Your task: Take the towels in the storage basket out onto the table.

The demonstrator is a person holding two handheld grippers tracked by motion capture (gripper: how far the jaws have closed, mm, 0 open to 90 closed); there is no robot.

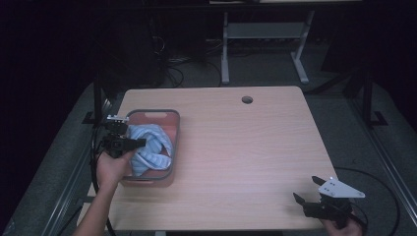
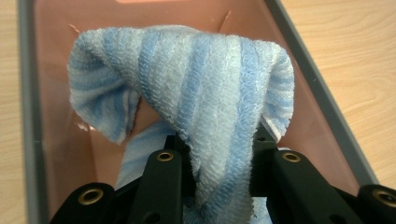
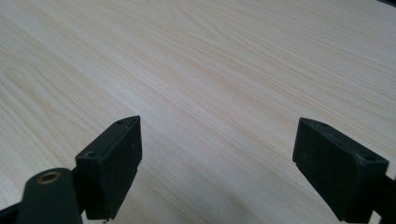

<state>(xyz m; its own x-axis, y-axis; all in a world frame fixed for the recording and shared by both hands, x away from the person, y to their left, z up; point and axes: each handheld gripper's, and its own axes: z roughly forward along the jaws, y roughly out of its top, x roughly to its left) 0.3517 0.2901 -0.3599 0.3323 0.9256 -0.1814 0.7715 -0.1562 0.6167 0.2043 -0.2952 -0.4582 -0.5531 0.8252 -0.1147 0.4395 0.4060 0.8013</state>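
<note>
High view first, from the near edge outward: the right gripper (image 1: pixel 306 192) is held low over the near right corner of the table (image 1: pixel 246 147), grey plate on top, its jaws spread wide with nothing between them. That spread is confirmed in the right gripper view, where the two black jaws of the right gripper (image 3: pixel 217 163) stand far apart above bare light wood grain of the table (image 3: pixel 210 56).

Farther in, on the left side, the left hand (image 1: pixel 112 167) is seen gripping the left gripper (image 1: pixel 141 143), which is pointed across the near left rim of a grey-rimmed bin (image 1: pixel 176 142) with a pinkish inside. A blue-and-white striped towel (image 1: pixel 150 145) is bunched inside that bin, toward its near left half.

In the left gripper view, the left gripper (image 2: pixel 219 158) is clamped on a fold of the towel (image 2: pixel 210 93): the cloth is pinched between the two jaws and is draped up and over in front of them, with a loose flap hanging to the left. Behind the towel, the pinkish floor and grey wall of the bin (image 2: pixel 327 112) are visible, and beyond the wall the wooden table (image 2: pixel 355 51).
</note>
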